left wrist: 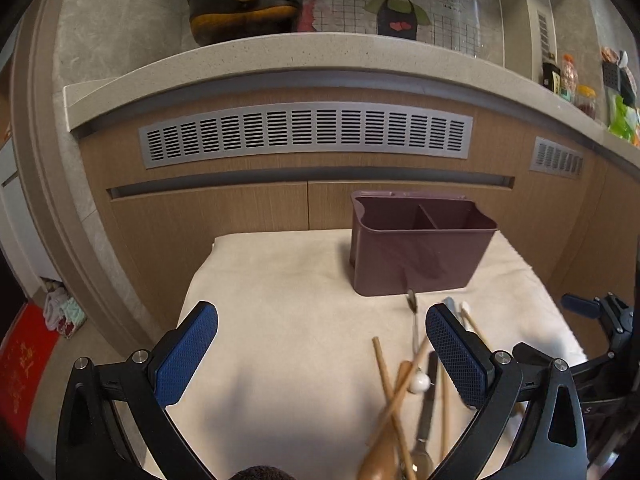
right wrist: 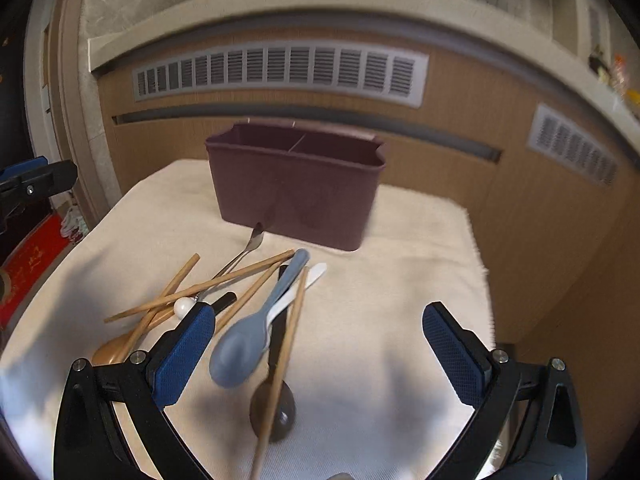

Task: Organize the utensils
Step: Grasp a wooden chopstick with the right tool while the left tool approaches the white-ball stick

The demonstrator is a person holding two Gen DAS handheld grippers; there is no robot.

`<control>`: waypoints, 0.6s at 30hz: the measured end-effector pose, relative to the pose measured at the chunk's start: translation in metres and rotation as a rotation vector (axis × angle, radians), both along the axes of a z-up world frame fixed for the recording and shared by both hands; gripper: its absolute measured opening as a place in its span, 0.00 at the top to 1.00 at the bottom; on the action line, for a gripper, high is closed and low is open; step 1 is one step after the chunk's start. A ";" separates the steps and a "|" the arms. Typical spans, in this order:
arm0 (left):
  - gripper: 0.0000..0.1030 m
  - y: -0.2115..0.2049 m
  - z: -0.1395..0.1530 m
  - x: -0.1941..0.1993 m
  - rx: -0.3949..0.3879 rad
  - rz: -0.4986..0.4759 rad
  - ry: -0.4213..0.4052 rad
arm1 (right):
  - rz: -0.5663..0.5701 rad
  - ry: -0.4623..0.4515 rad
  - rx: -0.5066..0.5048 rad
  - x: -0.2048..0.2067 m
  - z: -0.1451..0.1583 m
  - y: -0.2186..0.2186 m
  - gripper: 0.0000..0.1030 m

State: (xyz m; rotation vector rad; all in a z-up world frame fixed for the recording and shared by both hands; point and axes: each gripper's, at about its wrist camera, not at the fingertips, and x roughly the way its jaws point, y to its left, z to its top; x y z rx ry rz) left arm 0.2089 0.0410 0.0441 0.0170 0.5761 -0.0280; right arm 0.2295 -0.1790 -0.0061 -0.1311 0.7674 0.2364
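Observation:
A dark purple two-compartment utensil holder (left wrist: 416, 252) (right wrist: 296, 188) stands empty at the far side of a cream cloth. In front of it lies a loose pile: several wooden chopsticks (right wrist: 200, 286) (left wrist: 386, 380), a blue-grey spoon (right wrist: 248, 340), a white spoon (right wrist: 308, 278), a black spoon (right wrist: 276, 408), a metal spoon (right wrist: 244, 250) (left wrist: 414, 312) and a wooden spoon (right wrist: 112, 352) (left wrist: 380, 456). My left gripper (left wrist: 322, 354) is open and empty, left of the pile. My right gripper (right wrist: 320, 354) is open and empty, with the pile by its left finger.
The cream cloth (left wrist: 288, 320) covers a small table set against wooden cabinets with grey vents (left wrist: 304, 134). A counter above holds a black pan (left wrist: 244, 4) and bottles (left wrist: 568, 76). The right gripper's body (left wrist: 600, 332) shows at the left view's right edge.

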 end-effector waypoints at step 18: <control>0.00 -0.002 -0.056 0.026 -0.021 -0.033 0.106 | 0.043 0.251 0.040 0.025 -0.041 0.000 0.75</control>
